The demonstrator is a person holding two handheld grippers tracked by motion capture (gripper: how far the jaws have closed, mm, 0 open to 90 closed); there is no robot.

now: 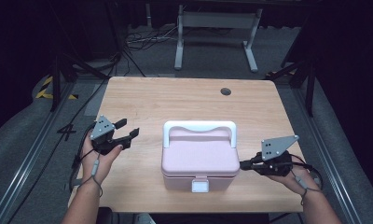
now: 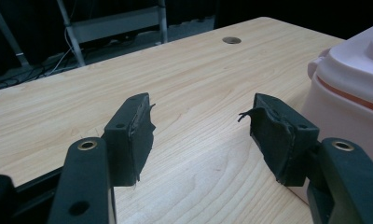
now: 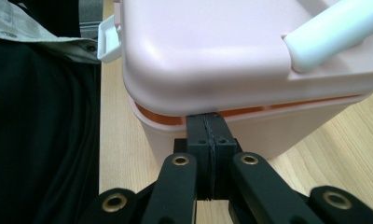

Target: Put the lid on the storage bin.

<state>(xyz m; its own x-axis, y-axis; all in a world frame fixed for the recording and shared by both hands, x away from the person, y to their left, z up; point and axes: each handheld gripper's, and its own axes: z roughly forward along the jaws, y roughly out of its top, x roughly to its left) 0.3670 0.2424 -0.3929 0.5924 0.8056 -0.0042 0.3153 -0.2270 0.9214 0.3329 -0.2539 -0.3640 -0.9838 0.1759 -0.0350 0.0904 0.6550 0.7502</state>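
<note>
High view: a pink box (image 1: 200,161) with a white handle (image 1: 199,127) sits mid-table (image 1: 175,95) between the grippers — the left gripper (image 1: 127,129) well apart from it, the right gripper (image 1: 244,164) touching its side.

Left gripper view: jaws spread wide over bare wood, the box just beyond the right-hand finger (image 2: 280,133).

Right gripper view: jaws pressed together, nothing between them — tips at the seam under the lid (image 3: 203,51).

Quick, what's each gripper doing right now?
Left gripper: open, empty, over the table.
Right gripper: shut, tips against the pink box under its lid.
</note>
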